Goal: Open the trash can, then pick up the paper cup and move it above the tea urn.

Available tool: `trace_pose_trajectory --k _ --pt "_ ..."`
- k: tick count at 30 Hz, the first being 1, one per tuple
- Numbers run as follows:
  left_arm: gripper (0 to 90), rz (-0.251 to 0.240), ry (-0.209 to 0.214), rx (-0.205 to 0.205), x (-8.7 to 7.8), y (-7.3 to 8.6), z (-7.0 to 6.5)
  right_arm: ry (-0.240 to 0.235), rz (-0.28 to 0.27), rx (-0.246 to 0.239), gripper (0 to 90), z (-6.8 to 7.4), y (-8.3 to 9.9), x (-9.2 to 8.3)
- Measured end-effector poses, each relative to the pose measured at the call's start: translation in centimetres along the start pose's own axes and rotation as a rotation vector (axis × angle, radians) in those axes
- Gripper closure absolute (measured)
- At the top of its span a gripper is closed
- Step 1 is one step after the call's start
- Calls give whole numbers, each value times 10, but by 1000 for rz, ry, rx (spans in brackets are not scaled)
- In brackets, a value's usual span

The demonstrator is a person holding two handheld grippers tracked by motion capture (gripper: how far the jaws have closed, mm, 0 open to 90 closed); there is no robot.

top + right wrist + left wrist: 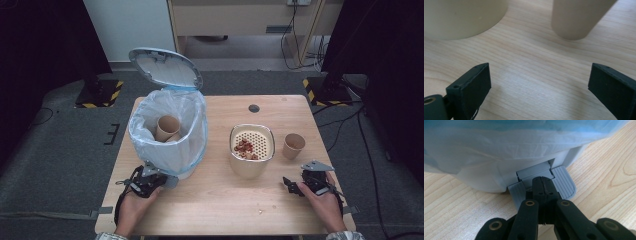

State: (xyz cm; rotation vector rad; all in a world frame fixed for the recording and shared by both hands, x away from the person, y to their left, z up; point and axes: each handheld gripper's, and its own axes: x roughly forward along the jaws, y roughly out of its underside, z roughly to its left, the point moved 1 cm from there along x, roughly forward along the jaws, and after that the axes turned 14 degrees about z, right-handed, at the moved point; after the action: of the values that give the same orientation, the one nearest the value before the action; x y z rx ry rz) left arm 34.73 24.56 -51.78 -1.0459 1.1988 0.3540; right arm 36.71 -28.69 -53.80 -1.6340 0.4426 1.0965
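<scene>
- One grey plastic pedal bin (185,162) lined with a pale blue bag, lid raised, directly ahead of the left gripper (161,179).
- Two brown paper cups: one (167,127) inside the bin, one (293,145) standing ahead of the right gripper (291,186).
- One cream rounded-square container (248,169) with a perforated insert, ahead and to the left of the right gripper.
- One wooden table (220,200).
- Two black two-jaw grippers.

The bin (499,150) and the paper cup (579,17) are cut off by the picture's top edge.

Left hand-held gripper (159,181) closed; right hand-held gripper (291,186) wide open.
</scene>
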Motion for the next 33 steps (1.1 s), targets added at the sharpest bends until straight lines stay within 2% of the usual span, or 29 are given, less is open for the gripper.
trace_pose_trajectory --k 1,5,14,23,33 --pt "900 1 -3 2 0 0 0 16 -14 14 58 -4 -1 -3" --pt "900 2 -3 2 0 0 0 24 -37 45 63 -10 -1 -6" --pt "900 3 -6 3 0 0 -1 27 -38 42 58 -9 -2 -7" --pt "900 1 -5 0 0 0 -1 21 -88 24 58 -11 -17 -16" --pt "900 -3 1 0 0 0 0 11 -77 30 60 -12 -26 -12"
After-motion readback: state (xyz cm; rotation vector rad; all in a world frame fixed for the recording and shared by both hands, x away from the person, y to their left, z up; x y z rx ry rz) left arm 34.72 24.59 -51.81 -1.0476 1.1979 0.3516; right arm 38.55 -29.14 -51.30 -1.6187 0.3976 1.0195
